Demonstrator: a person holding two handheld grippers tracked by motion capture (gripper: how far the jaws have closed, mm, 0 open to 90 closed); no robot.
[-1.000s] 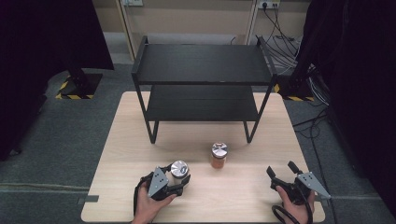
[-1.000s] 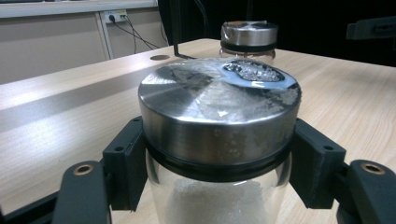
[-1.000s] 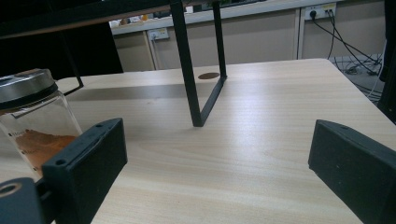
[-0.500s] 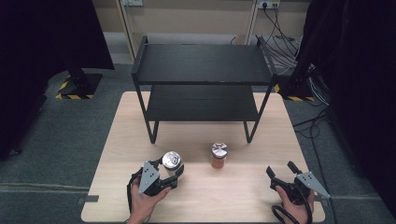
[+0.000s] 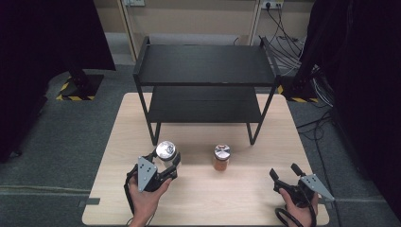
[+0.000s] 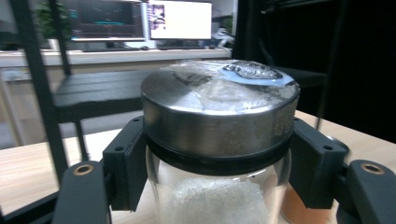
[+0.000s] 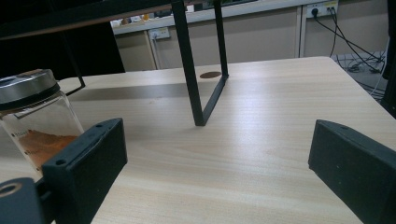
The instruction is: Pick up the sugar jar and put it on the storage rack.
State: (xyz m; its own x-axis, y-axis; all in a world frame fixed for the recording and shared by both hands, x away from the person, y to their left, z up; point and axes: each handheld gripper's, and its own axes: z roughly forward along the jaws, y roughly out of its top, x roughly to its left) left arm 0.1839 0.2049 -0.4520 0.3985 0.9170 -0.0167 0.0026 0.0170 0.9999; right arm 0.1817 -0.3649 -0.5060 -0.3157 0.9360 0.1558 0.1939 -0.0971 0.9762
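Observation:
My left gripper point(image 5: 165, 158) is shut on a glass jar of white grains point(image 5: 166, 152) with a silver lid and holds it just above the table, left of centre. In the left gripper view the jar point(image 6: 218, 135) sits between the two pads, which press on it just under the lid. A second jar with orange powder point(image 5: 222, 157) stands upright on the table in front of the shelf; it also shows at the left of the right gripper view point(image 7: 35, 121). My right gripper point(image 5: 284, 170) rests near the front right corner, jaws open with nothing between them.
A black two-tier metal shelf point(image 5: 204, 85) stands at the back half of the wooden table point(image 5: 236, 198). Its front right leg point(image 7: 192, 70) rises ahead of the right gripper. Cables lie on the floor at the back right.
The left gripper has lifted the white-grain jar and carried it left and towards the shelf. The right gripper and the orange jar have stayed put.

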